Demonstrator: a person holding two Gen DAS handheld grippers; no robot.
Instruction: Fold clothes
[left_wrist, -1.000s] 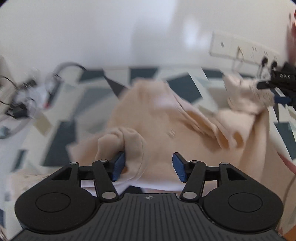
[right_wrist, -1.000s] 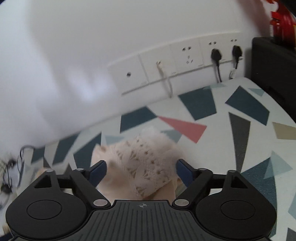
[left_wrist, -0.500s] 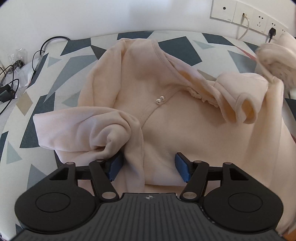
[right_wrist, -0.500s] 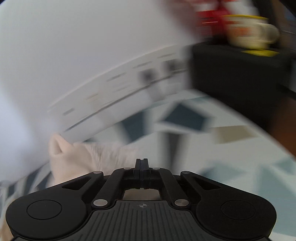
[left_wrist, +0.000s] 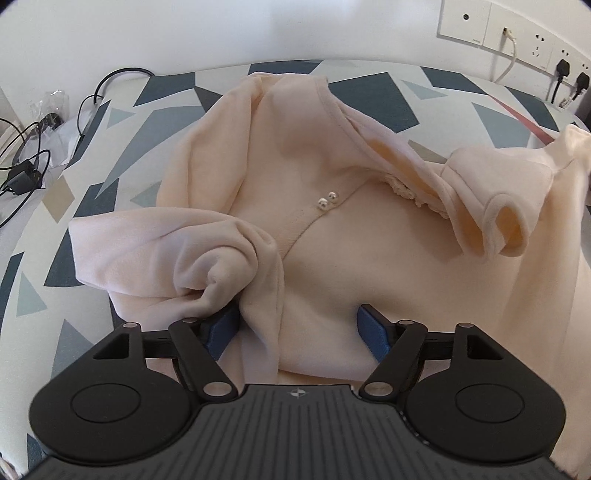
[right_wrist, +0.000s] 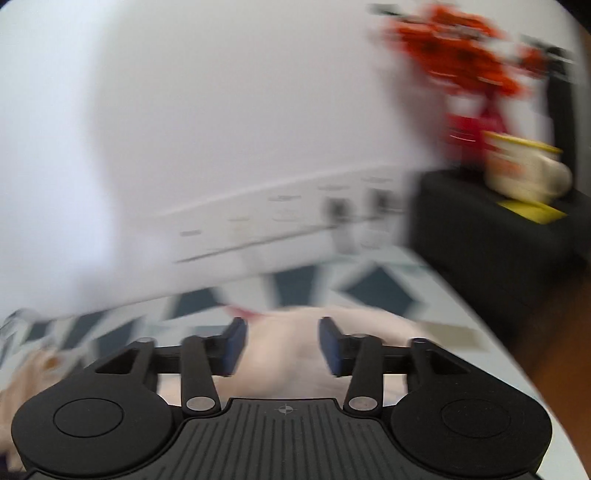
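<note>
Garment: a pale peach cardigan (left_wrist: 332, 229) lies spread over the middle of the left wrist view, on a table covered with a cloth of blue, grey and tan triangles (left_wrist: 155, 122); two pearl-like buttons (left_wrist: 328, 200) sit on its front placket.
Left sleeve: folded across toward the lower left of the frame, its cuff bunched (left_wrist: 218, 280) just above the blue left pad.
Right sleeve: its open cuff (left_wrist: 506, 229) stands up at the right of the frame, with lace trim (left_wrist: 406, 192) beside it.
Left gripper (left_wrist: 299, 326): jaws apart and opening; a fold of the cardigan's edge lies between the pads, which do not press on it.
Right gripper (right_wrist: 282, 345): jaws partly apart and opening; blurred pale fabric (right_wrist: 291, 347) shows between them, no pad seen pressing on it.
Background, left wrist view: wall sockets with plugs (left_wrist: 517, 40) at upper right, black cables and a charger (left_wrist: 26, 166) at far left.
Background, right wrist view: heavily blurred; a black box (right_wrist: 491, 236) at right bearing a cream cup (right_wrist: 524, 173) and something red-orange (right_wrist: 465, 55) above it.
</note>
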